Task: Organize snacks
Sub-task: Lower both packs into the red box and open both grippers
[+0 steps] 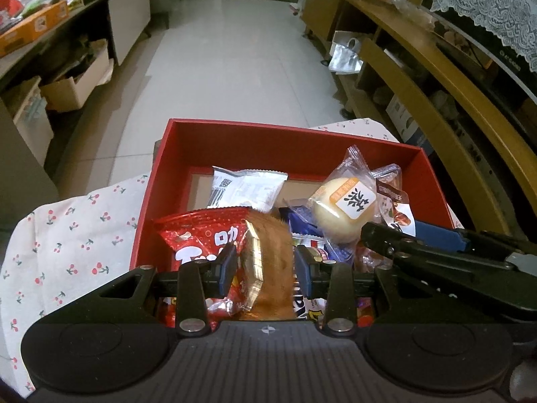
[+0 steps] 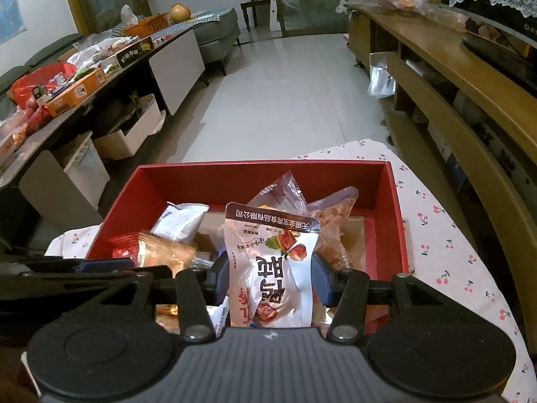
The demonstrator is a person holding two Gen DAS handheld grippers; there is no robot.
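an orange packet is gripped by the left claw; a white pouch is clamped by the right claw, over the red box.

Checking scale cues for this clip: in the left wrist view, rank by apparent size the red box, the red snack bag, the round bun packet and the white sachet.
1. red box
2. red snack bag, partly hidden
3. round bun packet and white sachet: look alike, unranked

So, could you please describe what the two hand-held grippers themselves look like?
Both the left hand-held gripper and the right hand-held gripper match: black linkage arms with silver rivets, blue finger pads, a ribbed dark grey body flanked by round black discs. No cables or sleeves visible.
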